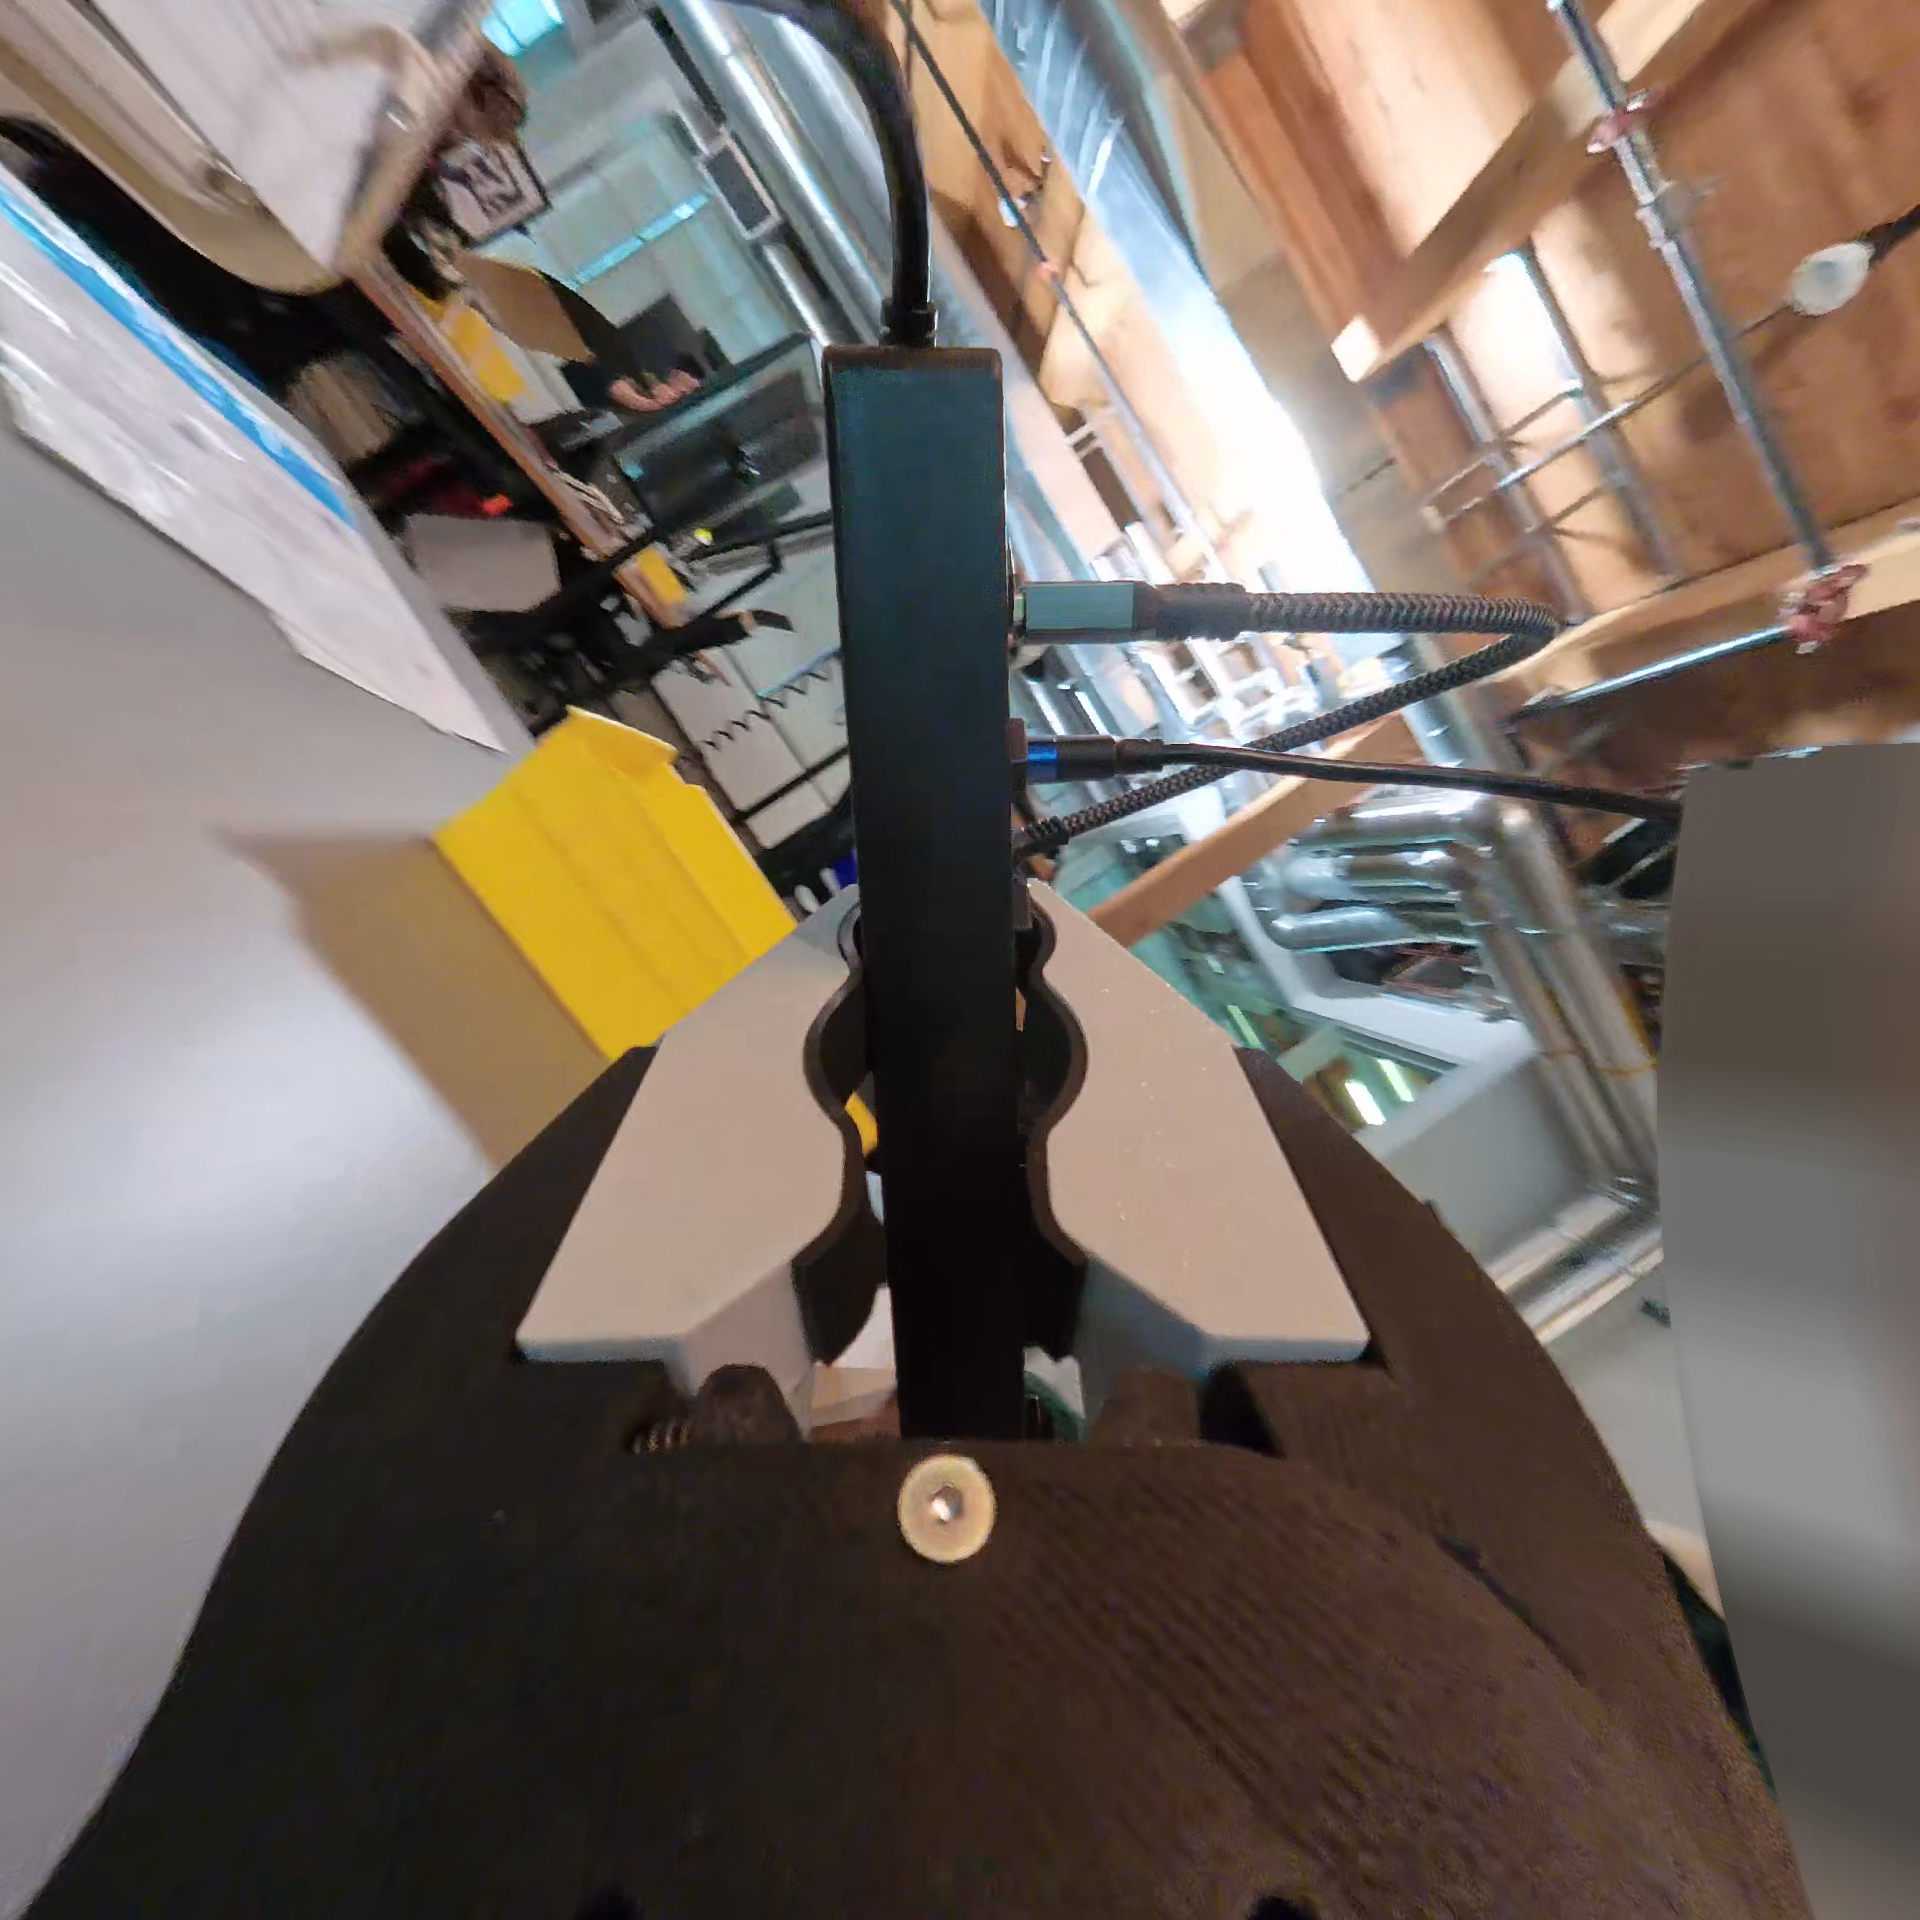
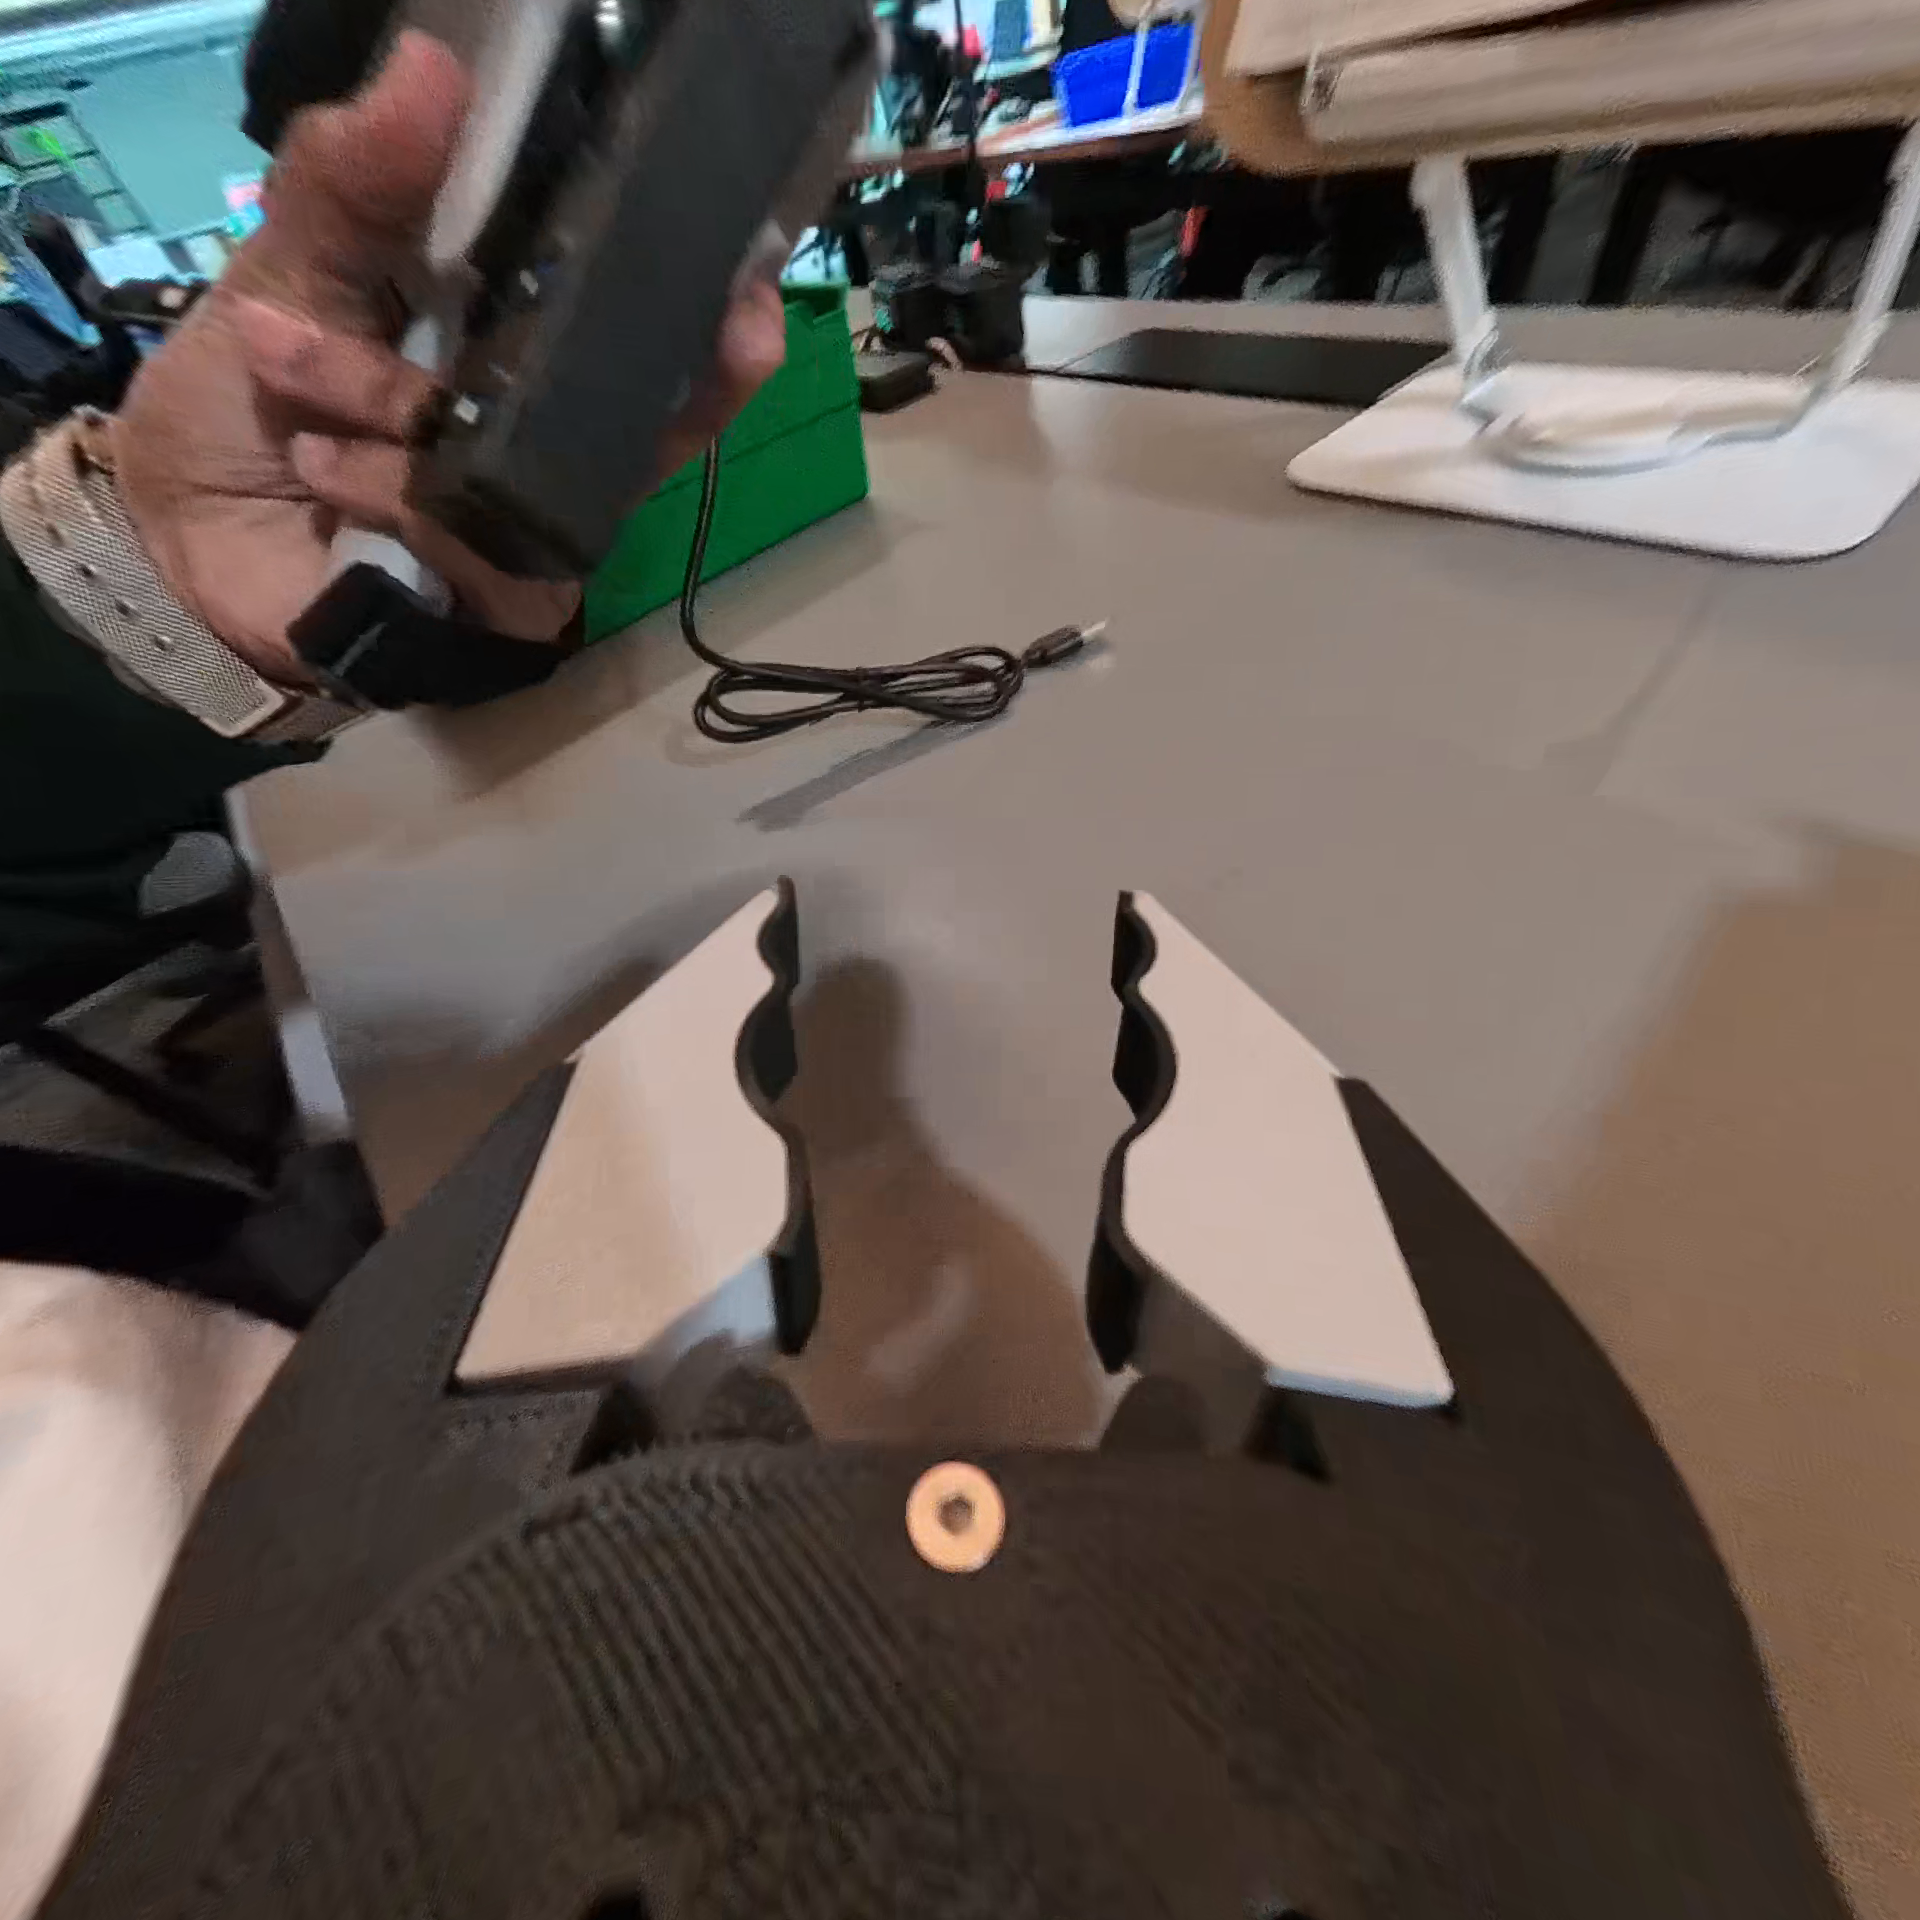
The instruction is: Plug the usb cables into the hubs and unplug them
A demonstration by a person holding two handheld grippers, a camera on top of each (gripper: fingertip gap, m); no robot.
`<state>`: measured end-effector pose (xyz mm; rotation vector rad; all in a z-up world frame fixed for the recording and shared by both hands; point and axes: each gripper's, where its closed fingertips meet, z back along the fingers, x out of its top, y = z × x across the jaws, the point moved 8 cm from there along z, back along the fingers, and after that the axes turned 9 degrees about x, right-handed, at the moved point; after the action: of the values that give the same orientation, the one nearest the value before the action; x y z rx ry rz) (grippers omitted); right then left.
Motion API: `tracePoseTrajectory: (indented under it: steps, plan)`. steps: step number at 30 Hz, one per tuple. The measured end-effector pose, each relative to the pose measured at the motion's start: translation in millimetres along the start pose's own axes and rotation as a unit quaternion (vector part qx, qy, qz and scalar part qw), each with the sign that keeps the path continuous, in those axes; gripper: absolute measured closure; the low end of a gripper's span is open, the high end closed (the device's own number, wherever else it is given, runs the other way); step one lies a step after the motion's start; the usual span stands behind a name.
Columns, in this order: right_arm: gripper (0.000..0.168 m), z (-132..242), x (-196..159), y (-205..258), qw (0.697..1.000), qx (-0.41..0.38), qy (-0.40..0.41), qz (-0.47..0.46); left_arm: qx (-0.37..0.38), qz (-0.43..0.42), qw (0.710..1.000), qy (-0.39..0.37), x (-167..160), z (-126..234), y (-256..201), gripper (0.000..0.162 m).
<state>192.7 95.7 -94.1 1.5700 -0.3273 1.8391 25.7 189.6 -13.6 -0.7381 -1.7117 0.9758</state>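
My left gripper (image 1: 940, 935) is shut on a long black USB hub (image 1: 920, 644), held edge-on and raised toward the ceiling. Its own black lead (image 1: 902, 166) leaves the far end. Two cables are plugged into its right side: a braided one with a grey plug (image 1: 1101, 608) and a thin black one with a blue plug (image 1: 1070, 756). My right gripper (image 2: 954, 904) is open and empty above the grey table (image 2: 1351, 831). A loose black USB cable (image 2: 862, 686) lies coiled on the table ahead of it. The other gripper in a hand (image 2: 540, 312) shows at upper left.
A green bin (image 2: 769, 488) stands at the table's left, a white monitor stand (image 2: 1621, 457) at the back right. A yellow bin (image 1: 613, 883) shows in the left wrist view. A dark mat (image 2: 1247, 364) lies at the back. The table's left edge is near a chair.
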Motion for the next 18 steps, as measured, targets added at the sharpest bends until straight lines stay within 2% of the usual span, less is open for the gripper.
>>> tracePoseTrajectory:
  steps: [7,10,14,18]
  plan:
    - [0.096,-9,-5,5,0.998,0.038,0.044,0.001,-0.079,0.078,0.993,0.032,-9,-7,-43,0.141]
    - [0.092,-13,-2,16,0.998,0.057,0.023,0.011,-0.131,0.109,0.984,0.046,-14,-8,-62,0.141]
    - [0.086,-26,11,35,0.996,0.041,-0.015,0.074,-0.136,0.113,0.983,0.046,-30,-14,-78,0.141]
    - [0.088,-56,3,45,0.991,-0.005,0.031,0.132,-0.142,0.139,0.978,0.067,-55,-24,-87,0.141]
